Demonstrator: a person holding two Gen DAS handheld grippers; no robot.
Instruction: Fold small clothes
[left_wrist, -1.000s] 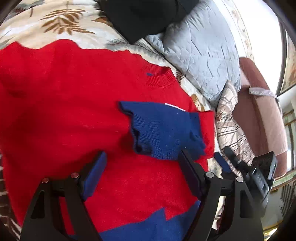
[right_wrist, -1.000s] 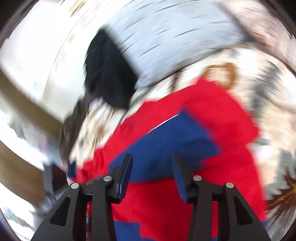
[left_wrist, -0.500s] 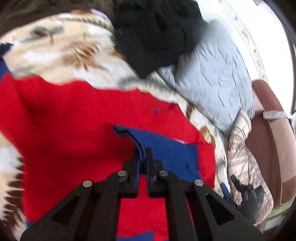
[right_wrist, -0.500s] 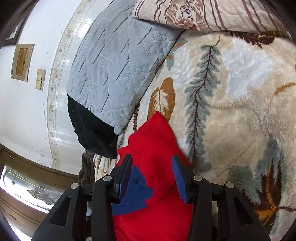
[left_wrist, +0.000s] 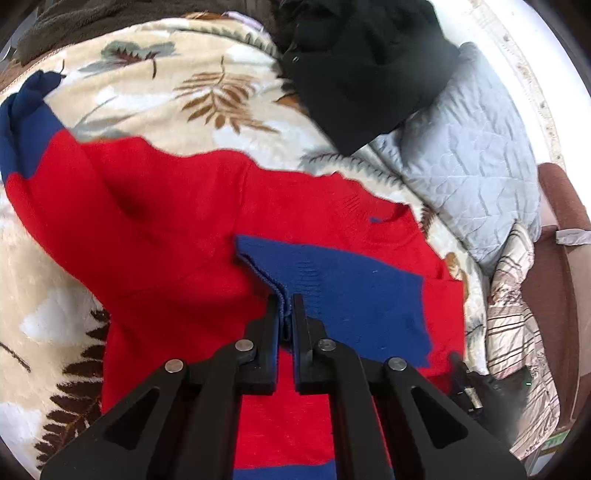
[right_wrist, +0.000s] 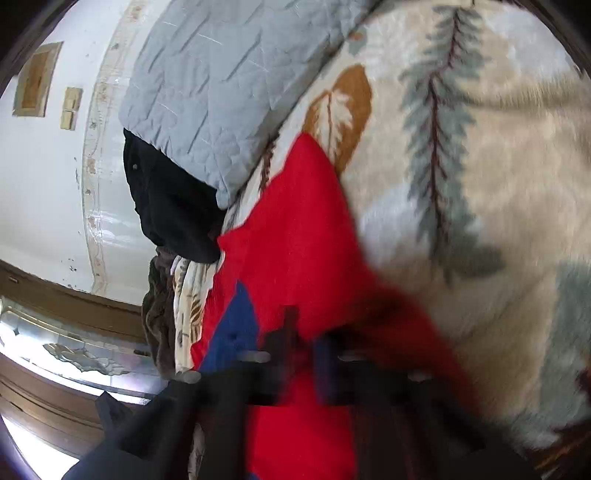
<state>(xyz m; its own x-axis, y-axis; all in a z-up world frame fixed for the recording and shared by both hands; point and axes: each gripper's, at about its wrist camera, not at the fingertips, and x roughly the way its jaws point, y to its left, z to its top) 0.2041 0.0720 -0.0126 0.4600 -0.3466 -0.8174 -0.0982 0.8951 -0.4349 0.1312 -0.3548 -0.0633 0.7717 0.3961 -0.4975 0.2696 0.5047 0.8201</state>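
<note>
A red sweater (left_wrist: 166, 229) with blue cuffs lies spread on a leaf-patterned blanket (left_wrist: 155, 96). One sleeve is folded across the body, its blue cuff (left_wrist: 351, 288) on the chest. My left gripper (left_wrist: 285, 306) is shut on the edge of that blue cuff. The other sleeve stretches far left and ends in a blue cuff (left_wrist: 26, 125). In the right wrist view the red sweater (right_wrist: 295, 229) fills the middle. My right gripper (right_wrist: 306, 332) is blurred, its jaws close together with red fabric between them.
A black garment (left_wrist: 362, 62) lies on a grey quilted pillow (left_wrist: 469, 166) at the back. A striped pillow (left_wrist: 513, 302) and a brown chair (left_wrist: 561, 280) are to the right. A white wall (right_wrist: 44, 177) and a wooden frame show in the right wrist view.
My left gripper went from open over the cuff to shut on it. My right gripper's jaws have drawn much closer together over the red fabric.
</note>
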